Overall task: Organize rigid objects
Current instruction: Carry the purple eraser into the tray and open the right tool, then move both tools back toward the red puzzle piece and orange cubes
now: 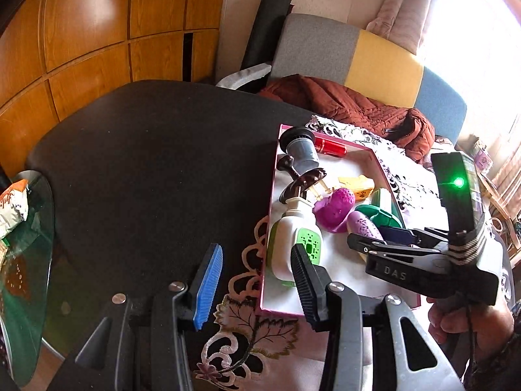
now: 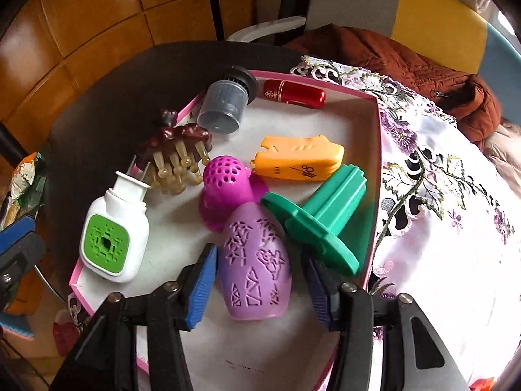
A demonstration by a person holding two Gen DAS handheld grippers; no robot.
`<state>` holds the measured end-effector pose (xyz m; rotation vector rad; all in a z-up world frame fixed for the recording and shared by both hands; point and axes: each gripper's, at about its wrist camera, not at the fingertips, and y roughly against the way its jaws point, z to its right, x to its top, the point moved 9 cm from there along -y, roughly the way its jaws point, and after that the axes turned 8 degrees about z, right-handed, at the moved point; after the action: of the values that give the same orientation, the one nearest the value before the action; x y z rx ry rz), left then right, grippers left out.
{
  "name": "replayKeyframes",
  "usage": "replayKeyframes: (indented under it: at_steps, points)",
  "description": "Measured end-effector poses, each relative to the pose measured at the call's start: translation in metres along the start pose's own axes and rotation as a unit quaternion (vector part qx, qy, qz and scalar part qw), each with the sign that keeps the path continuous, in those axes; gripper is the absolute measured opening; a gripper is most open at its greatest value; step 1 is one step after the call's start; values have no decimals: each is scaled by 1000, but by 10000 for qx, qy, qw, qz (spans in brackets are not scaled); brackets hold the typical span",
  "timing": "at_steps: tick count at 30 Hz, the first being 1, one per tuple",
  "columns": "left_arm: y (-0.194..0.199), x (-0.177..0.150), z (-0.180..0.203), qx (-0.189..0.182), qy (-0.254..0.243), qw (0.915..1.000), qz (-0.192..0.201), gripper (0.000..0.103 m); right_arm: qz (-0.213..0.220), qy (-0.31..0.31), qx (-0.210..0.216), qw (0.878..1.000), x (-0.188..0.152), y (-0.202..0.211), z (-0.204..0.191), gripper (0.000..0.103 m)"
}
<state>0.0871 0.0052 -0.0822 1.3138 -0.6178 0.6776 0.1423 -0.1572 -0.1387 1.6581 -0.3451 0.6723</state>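
Here the right claw [image 2: 260, 280] stands released around the lilac case [image 2: 254, 267] (base hidden); left claw [image 1: 257, 283] empty.

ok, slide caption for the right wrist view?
Right gripper open astride the lilac patterned shell in the pink-rimmed box of small plastic items.

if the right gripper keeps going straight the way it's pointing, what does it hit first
Most likely the lilac patterned shell: it lies in the pink-rimmed box right between the right gripper's open fingers. The green flanged piece sits just beside it by the right finger. Depth is hard to judge here.
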Motion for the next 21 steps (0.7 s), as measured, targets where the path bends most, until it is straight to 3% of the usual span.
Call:
replayKeyframes:
  at_steps: [9,17,21]
  points:
    - [4,0,5,-22,-77,10000,27,44,340,-68,-25,9994,5,19,-2,66]
    - [8,0,9,-26,-159,9998,68,44,758,-61,-102,9971,7,46,-7,84]
    - [11,0,11,-47,-198,9998,68,44,946,-232,-125,9952,8,60,2,87]
